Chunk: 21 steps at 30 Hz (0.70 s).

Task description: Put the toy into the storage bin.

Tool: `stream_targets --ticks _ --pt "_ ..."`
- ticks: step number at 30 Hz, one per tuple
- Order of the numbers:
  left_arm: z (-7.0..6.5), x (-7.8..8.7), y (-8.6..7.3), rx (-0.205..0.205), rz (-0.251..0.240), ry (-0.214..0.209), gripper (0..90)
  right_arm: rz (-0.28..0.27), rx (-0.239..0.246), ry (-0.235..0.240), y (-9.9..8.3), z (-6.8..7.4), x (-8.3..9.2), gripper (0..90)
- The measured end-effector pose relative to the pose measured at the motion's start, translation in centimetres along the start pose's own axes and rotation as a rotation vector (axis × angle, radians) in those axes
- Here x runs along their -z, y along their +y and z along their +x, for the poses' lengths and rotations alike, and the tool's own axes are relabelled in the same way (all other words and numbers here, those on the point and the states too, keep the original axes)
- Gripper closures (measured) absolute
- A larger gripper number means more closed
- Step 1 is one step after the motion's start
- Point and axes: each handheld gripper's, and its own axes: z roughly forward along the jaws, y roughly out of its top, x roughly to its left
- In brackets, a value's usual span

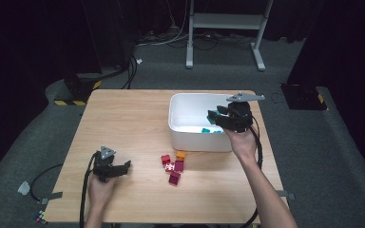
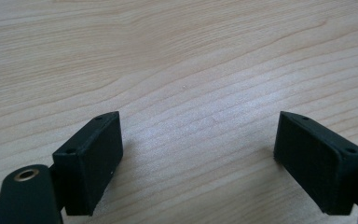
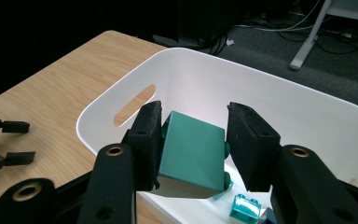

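Right gripper [image 3: 193, 140] holds green block [image 3: 191, 154] above white bin's rim [image 3: 93, 112].

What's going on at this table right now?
A person is sorting toy bricks into a white bin. The right claw grips a green brick above the bin, where a clear teal brick already lies. The left claw rests open over the bare wooden table. A cluster of red, magenta and orange bricks waits in front of the bin.

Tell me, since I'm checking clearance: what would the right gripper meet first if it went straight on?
Probably the far inner wall of the white bin; the right gripper, holding the green block, points over it.
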Motion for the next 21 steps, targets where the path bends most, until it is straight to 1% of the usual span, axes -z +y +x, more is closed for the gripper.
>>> stream_targets --ticks 7,11,18,21 --pt "0.0 0.0 0.0 -0.001 0.0 0.0 15.6 0.007 -0.007 -0.016 1.0 -0.4 -1.0 56.4" --pt "0.0 0.0 0.0 -0.002 0.001 0.001 15.6 0.014 -0.016 -0.022 1.3 -0.7 -1.7 56.4" --pt "0.0 0.0 0.0 -0.003 0.001 0.001 15.6 0.046 -0.034 -0.05 1.5 -1.3 -3.1 56.3" --pt "0.0 0.0 0.0 -0.003 0.001 0.001 15.6 0.06 -0.03 -0.059 1.6 -1.4 -3.7 56.3"
